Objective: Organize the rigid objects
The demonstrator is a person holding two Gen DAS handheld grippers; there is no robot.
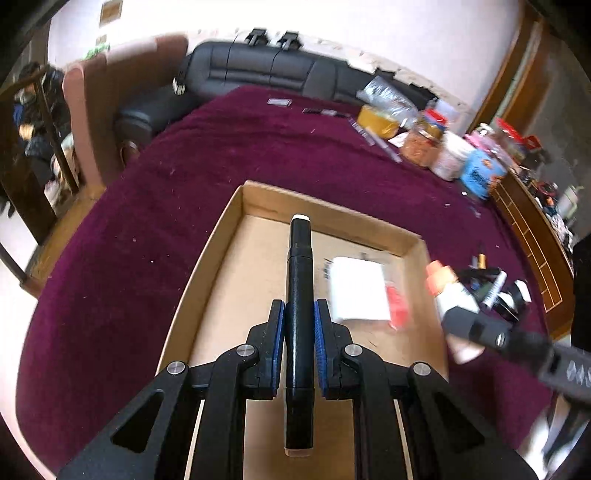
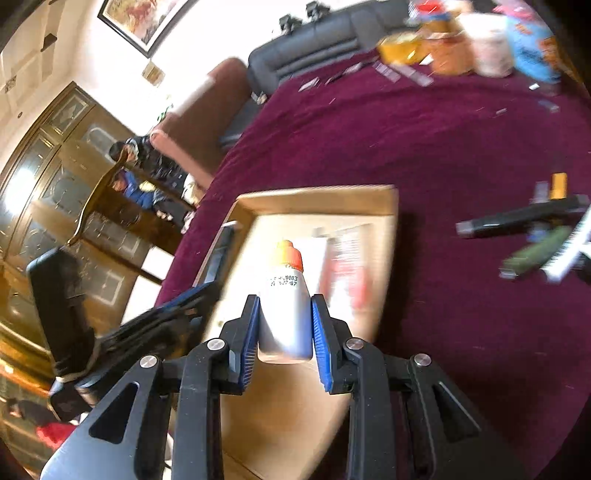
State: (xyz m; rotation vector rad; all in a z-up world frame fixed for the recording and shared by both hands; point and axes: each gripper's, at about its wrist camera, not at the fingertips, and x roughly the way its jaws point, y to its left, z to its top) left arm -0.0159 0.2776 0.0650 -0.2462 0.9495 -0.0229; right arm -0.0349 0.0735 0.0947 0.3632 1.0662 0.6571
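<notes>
1. This is a home living room, shown first by the black leather sofa [image 1: 266, 70] along the far white wall.
2. A brown upholstered armchair [image 1: 96, 110] stands on the far left, beside the sofa.
3. A framed painting [image 2: 144, 18] hangs on the wall above, at far left in the right wrist view.
4. A dark wooden cabinet with glazed doors [image 2: 55, 155] fills the left side.
5. The work surface is spread with a maroon cloth [image 1: 184, 166], and household jars and packets [image 1: 436, 147] crowd its far right edge.
</notes>
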